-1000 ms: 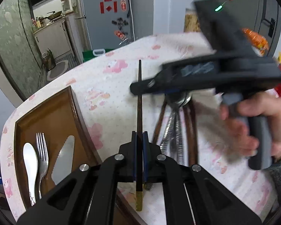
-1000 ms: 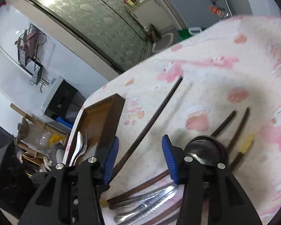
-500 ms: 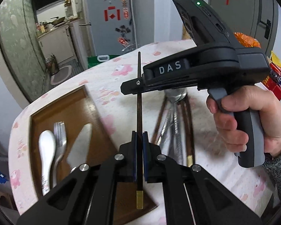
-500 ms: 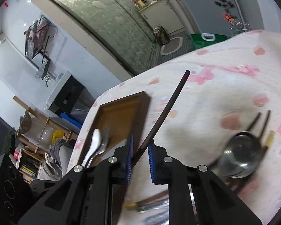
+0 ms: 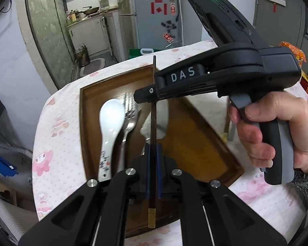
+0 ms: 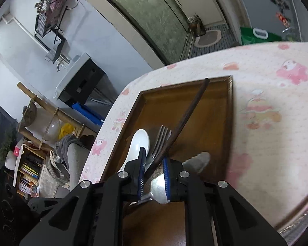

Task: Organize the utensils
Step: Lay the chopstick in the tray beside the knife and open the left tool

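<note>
Both my grippers pinch one dark chopstick (image 5: 153, 121), held over the wooden tray (image 5: 203, 141). Left gripper (image 5: 153, 172) is clamped near its gold-capped end; right gripper (image 6: 154, 176), closed down within the last second, grips further along. Below in the tray: white spoon (image 5: 110, 121), fork (image 5: 129, 121), knife (image 6: 197, 160).

The left gripper (image 5: 153, 160) points steeply down with its blue pads pressed together on a thin stick, while the right gripper (image 6: 154, 176), gripped by a bare hand (image 5: 273, 131) at right, reaches leftward, its jaws narrowly parted.
</note>
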